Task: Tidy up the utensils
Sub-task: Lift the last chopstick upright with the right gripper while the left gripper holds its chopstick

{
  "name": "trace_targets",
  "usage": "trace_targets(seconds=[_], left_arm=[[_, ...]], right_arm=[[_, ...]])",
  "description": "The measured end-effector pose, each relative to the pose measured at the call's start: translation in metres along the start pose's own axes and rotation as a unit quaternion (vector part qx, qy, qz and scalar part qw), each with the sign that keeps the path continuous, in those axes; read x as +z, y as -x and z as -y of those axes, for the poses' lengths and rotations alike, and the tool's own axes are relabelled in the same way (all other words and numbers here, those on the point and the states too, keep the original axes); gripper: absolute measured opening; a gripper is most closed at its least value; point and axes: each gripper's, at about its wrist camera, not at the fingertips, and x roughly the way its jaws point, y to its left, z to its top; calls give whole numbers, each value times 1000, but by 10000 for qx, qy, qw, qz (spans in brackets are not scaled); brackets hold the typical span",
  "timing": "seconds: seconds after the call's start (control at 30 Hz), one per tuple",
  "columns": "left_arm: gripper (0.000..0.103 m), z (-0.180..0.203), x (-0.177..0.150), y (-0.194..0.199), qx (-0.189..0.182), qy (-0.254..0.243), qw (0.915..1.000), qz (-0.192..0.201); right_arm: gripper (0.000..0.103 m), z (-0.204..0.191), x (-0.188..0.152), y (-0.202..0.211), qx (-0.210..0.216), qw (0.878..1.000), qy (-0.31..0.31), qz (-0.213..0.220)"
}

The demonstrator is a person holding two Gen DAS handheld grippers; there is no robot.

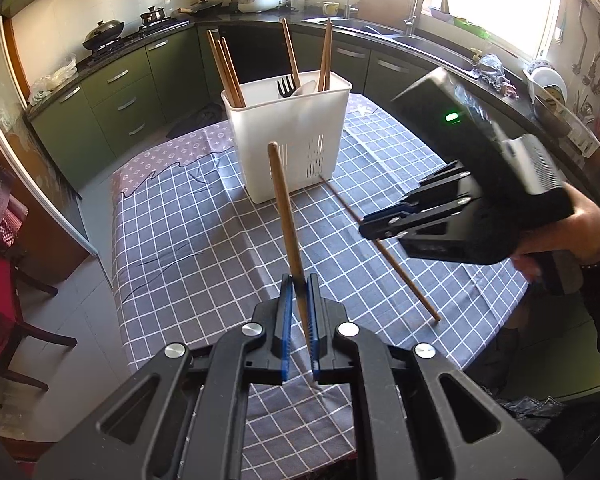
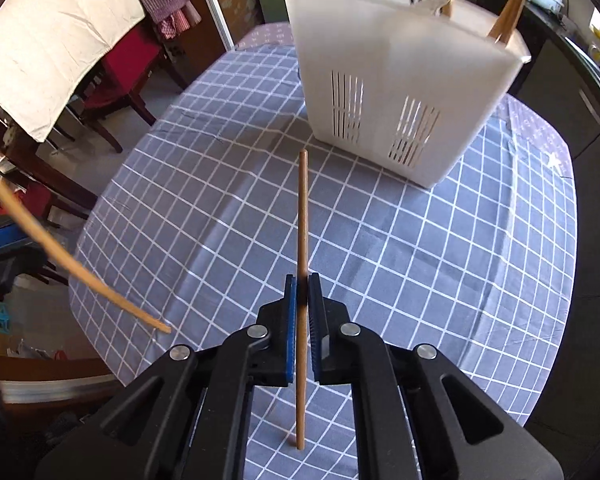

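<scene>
Left wrist view: the left hand-held gripper (image 1: 298, 292) pinches a chopstick (image 1: 285, 216) upright before the white utensil caddy (image 1: 288, 136) on the checked bench (image 1: 204, 232); green kitchen cabinets (image 1: 116, 92) behind.

Right wrist view: the right hand-held gripper (image 2: 302, 292) grips a second chopstick (image 2: 301, 240), caddy (image 2: 400, 92) beyond.

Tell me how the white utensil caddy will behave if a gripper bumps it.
The white utensil caddy looks like thin, slotted plastic, so probably light and likely to slide on the checked tablecloth. It is tall, with long chopsticks leaning inside, so a high bump might tip it.
</scene>
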Motion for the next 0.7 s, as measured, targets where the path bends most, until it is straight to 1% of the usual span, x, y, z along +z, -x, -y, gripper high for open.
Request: trace_targets(seconds=[0.13, 0.37, 0.43, 0.53, 0.7], left_arm=[[7, -2, -1, 1, 37, 27, 10000, -7], [7, 3, -6, 4, 67, -15, 10000, -5], [7, 5, -9, 0, -8, -11, 9999, -120], [7, 7, -13, -6, -14, -6, 9998, -209], [7, 7, -11, -9, -63, 20, 9997, -243]], right_arm=[[7, 8, -20, 44, 104, 9984, -48, 553], [7, 17, -62, 91, 21, 9922, -187, 1234], [7, 18, -73, 97, 12, 9906, -240, 1344], [7, 22, -84, 104, -12, 9891, -318, 1439], [7, 25, -90, 103, 19, 9887, -352, 1457]])
